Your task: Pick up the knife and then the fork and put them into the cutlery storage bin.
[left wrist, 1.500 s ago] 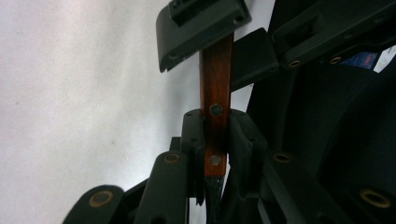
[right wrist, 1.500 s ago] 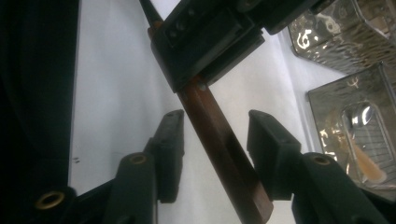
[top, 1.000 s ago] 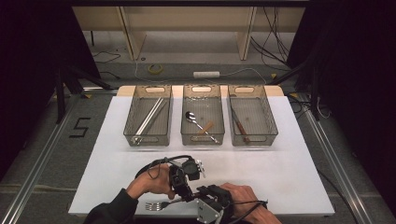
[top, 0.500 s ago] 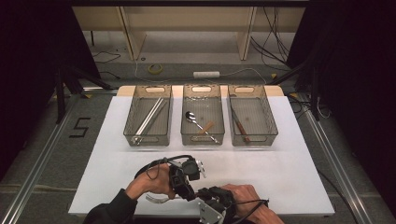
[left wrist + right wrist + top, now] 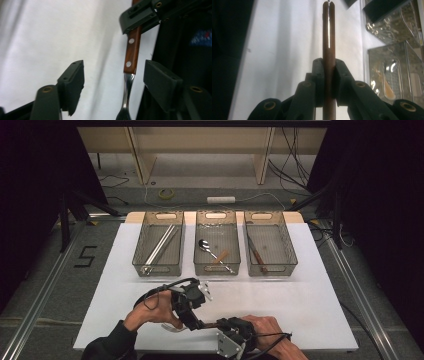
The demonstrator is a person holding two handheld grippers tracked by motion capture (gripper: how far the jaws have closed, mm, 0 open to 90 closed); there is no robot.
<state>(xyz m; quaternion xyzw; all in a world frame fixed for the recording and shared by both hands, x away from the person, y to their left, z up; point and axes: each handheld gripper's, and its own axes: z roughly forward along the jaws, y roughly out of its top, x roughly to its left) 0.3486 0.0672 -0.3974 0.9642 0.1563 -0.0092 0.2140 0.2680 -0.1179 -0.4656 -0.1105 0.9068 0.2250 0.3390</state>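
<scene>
The left gripper stands near the front edge of the white table, and its fingers have just been opening: they now stand wide, with the wooden-handled steel fork between them but touching neither pad. In the left gripper view the fork runs closer to the right-hand finger than to the left-hand one, with bare white table showing behind the gap. The fork's steel neck leaves the riveted brown handle just below the fingertips.

To the right, the right gripper has its fingers narrow and clamped on the far end of the same handle; in the right gripper view the brown handle rises straight up from between the two pads. The fork thus hangs between the two grippers, just above the table's front strip.

Ahead of both sets of fingers lies a broad stretch of open white table. Beyond it stand three clear plastic bins in a row: the left bin, the middle bin and the right bin. To the right of the right gripper the table is bare up to its edge. Grey floor and dark curtains surround the table.
</scene>
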